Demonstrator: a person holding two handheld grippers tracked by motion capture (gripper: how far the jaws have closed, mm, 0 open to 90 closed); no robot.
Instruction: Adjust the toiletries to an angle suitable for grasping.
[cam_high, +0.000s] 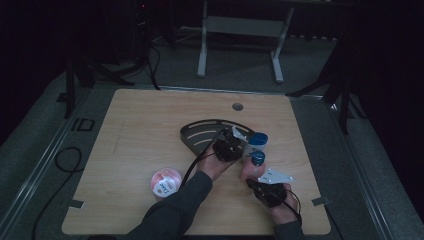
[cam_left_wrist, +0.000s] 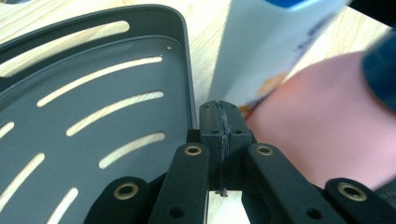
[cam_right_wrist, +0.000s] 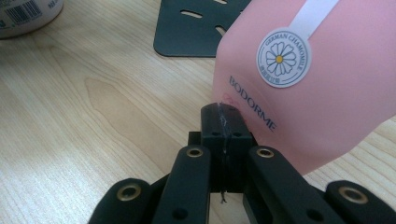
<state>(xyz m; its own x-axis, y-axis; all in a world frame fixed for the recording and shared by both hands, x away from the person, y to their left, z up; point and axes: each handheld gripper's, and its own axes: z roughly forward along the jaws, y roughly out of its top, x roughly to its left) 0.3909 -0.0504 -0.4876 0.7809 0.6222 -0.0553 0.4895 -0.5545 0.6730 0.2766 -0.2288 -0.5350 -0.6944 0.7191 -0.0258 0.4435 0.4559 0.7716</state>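
Lettering on the pink tube (cam_right_wrist: 322, 88) reads "BODORME" in dark capitals, and a round white sticker above it carries a daisy and the words "GERMAN CHAMOMILE"; smaller print on that sticker is too fine to read. Going left to right in the high view: a round pink-and-white tub (cam_high: 165, 183) stands near the front left of the tabletop (cam_high: 140, 125), its lid print illegible, though the right gripper view shows a barcode on its white wall. Next comes a dark slotted quarter-round tray (cam_high: 200, 132), lying flat near the middle. The left tool (cam_high: 235, 142) sits at the tray's right edge, jaws fully closed with nothing between them. Just right of it lie a white tube (cam_left_wrist: 261, 51) with a blue cap and the pink tube, also blue-capped, side by side; the pink tube's long axis runs away from the person, cap at the far end. The right tool (cam_right_wrist: 223, 119) has its closed, empty tips at the pink tube's near end; whether they touch it cannot be told. The tabletop is pale wood grain with a round cable port at the far edge. The room is dark, with grey floor, black cables and a white frame beyond.
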